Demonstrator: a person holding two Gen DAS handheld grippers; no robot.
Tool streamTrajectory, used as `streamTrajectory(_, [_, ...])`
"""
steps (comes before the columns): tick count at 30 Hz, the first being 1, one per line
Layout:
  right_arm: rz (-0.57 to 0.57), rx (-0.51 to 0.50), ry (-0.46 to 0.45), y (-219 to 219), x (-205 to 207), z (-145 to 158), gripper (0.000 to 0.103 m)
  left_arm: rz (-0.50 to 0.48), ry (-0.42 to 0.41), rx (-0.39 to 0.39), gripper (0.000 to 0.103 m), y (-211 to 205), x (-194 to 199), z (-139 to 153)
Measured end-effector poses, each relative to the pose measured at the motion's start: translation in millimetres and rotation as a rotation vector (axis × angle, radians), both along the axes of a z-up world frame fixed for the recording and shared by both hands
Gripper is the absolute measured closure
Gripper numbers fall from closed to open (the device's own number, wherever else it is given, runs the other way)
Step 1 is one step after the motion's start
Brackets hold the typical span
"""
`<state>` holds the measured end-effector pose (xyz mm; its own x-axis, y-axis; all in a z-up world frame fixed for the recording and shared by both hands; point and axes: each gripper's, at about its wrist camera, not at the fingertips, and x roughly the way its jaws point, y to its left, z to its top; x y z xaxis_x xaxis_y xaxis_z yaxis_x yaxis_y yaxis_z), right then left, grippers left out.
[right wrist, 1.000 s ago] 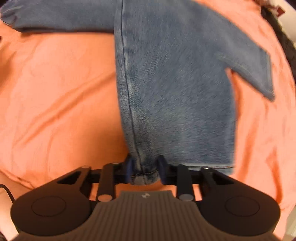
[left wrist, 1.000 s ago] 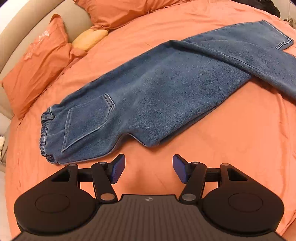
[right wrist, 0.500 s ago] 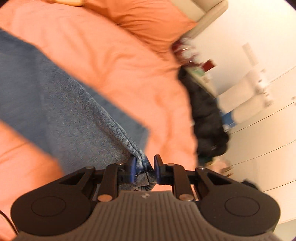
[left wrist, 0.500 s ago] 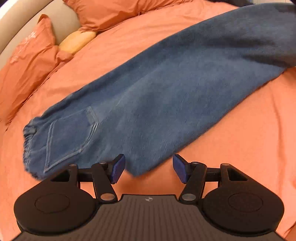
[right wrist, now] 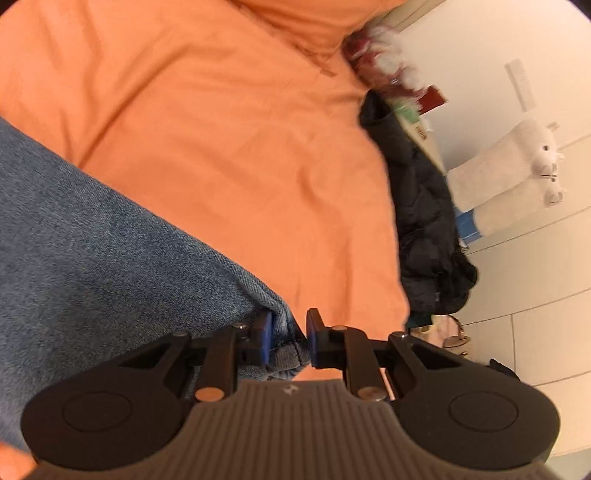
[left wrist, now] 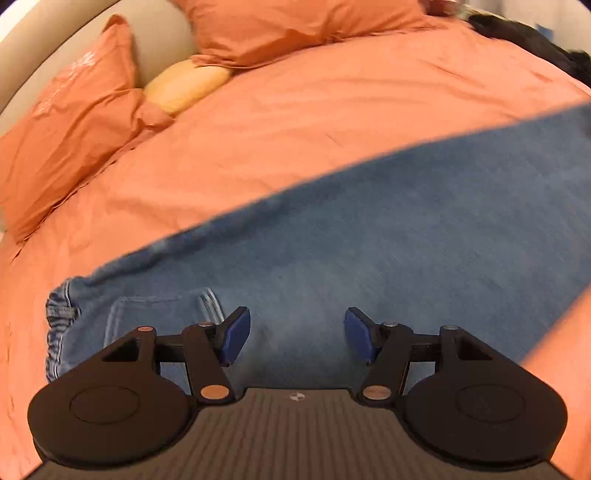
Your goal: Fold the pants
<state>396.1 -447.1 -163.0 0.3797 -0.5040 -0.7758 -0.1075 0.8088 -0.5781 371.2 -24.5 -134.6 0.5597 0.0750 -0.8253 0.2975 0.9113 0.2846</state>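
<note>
Blue jeans [left wrist: 369,240] lie across the orange bed cover [left wrist: 332,110], blurred by motion. The elastic waistband [left wrist: 59,325] is at the lower left and a back pocket [left wrist: 159,314] sits beside it. My left gripper [left wrist: 295,336] hovers open over the seat of the jeans, just right of the pocket, with nothing between its blue pads. In the right wrist view my right gripper [right wrist: 288,338] is shut on the bunched hem [right wrist: 286,350] of a leg. The rest of that leg [right wrist: 92,240] stretches away to the left.
Two orange pillows [left wrist: 74,122] [left wrist: 295,26] and a yellow cushion [left wrist: 184,85] rest against the headboard. A black garment [right wrist: 424,221] drapes over the bed's right edge. Beyond it are a white plush toy [right wrist: 517,166], shoes and a tiled floor.
My left gripper has come in over the jeans, so the pocket now lies beside its left finger. My right gripper has swung towards the bed's edge with the hem still pinched.
</note>
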Motion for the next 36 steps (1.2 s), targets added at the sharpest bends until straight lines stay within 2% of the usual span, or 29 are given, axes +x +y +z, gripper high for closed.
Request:
streamTrajectory(3, [-0.003, 0.021, 0.024, -7, 12, -26, 0.090, 0.051, -0.049, 0.017, 0.033, 6, 29, -6])
streamTrajectory(7, [-0.002, 0.047, 0.033, -11, 20, -39, 0.087, 0.112, -0.014, 0.086, 0.036, 18, 68, -28])
streamTrajectory(8, [-0.002, 0.048, 0.033, -13, 21, -39, 0.083, 0.137, -0.001, 0.115, 0.040, 22, 76, -35])
streamTrajectory(10, [-0.024, 0.047, 0.012, -20, 20, -34, 0.062, 0.185, 0.055, 0.150, 0.038, 31, 89, -51])
streamTrajectory(12, [-0.055, 0.073, -0.012, -31, 15, -23, 0.053, 0.207, 0.053, 0.120, 0.037, 37, 90, -53])
streamTrajectory(13, [-0.080, 0.096, -0.028, -38, 12, -16, 0.053, 0.208, 0.049, 0.120, 0.037, 37, 89, -51])
streamTrajectory(16, [-0.169, 0.163, -0.072, -59, -6, 3, 0.053, 0.146, 0.027, 0.145, 0.038, 32, 74, -44])
streamTrajectory(19, [-0.263, 0.296, -0.112, -74, -36, 22, 0.054, 0.088, 0.017, 0.153, 0.038, 26, 46, -36])
streamTrajectory(24, [-0.328, 0.420, -0.169, -72, -100, 39, 0.055, 0.049, -0.007, 0.091, 0.038, 22, -9, -19])
streamTrajectory(27, [-0.306, 0.439, -0.168, -57, -129, 39, 0.055, 0.045, -0.029, 0.065, 0.038, 22, -36, -8])
streamTrajectory(31, [-0.252, 0.459, -0.133, -36, -154, 29, 0.054, -0.001, -0.018, 0.034, 0.038, 27, -77, 2])
streamTrajectory(36, [-0.149, 0.374, -0.092, -6, -174, 13, 0.054, -0.058, 0.030, 0.057, 0.037, 23, -117, -18])
